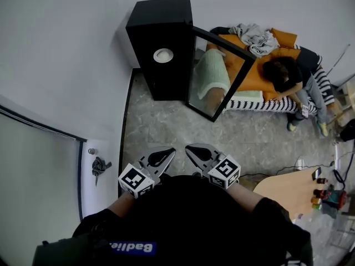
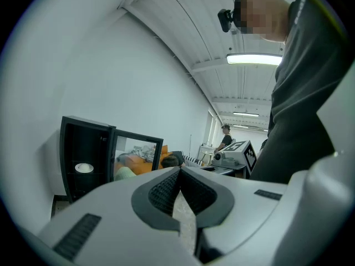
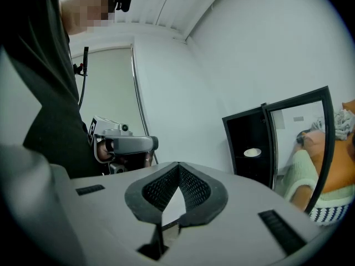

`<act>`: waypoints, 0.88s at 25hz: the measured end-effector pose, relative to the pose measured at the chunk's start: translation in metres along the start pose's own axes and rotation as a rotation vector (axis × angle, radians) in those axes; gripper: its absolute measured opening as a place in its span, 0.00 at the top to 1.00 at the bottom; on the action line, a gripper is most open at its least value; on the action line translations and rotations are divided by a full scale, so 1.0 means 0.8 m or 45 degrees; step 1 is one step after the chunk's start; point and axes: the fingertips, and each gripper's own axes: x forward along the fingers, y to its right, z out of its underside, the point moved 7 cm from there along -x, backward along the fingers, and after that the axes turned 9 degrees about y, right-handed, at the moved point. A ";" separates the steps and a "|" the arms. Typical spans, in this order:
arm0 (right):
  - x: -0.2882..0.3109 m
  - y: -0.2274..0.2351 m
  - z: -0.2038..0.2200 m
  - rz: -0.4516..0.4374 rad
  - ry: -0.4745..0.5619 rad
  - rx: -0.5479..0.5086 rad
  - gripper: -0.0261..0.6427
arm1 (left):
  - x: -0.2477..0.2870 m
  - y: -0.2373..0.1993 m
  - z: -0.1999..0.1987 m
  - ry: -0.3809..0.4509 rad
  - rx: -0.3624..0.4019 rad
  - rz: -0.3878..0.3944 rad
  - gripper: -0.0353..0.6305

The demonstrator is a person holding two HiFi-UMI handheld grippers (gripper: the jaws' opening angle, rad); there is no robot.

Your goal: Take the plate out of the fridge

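Blue chest label [image 1: 131, 247]: print only partly legible

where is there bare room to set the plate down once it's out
The floor between you and the fridge is bare. The wooden table is free toward you; its far edge is crowded with small bottles. The orange sofa holds a person.

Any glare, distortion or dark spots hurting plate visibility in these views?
Head view: strong fisheye bend, even light, white plate clear against the black fridge. Left gripper view: ceiling lamp blown out, corners vignetted black, plate tiny. Right gripper view: same vignette, plate small but bright in the dark interior.
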 end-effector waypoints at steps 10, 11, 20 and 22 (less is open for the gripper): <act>-0.001 0.047 0.008 -0.004 -0.022 0.031 0.97 | 0.024 -0.026 0.004 0.006 -0.020 -0.085 0.94; 0.007 0.053 0.007 -0.002 -0.024 0.029 0.97 | 0.026 -0.035 0.003 0.008 -0.018 -0.081 0.94; 0.110 0.115 -0.009 0.116 -0.042 0.044 0.97 | 0.053 -0.181 -0.024 0.002 0.007 -0.012 0.94; 0.138 0.129 -0.012 0.150 -0.039 0.060 0.97 | 0.059 -0.216 -0.029 -0.003 -0.001 0.015 0.94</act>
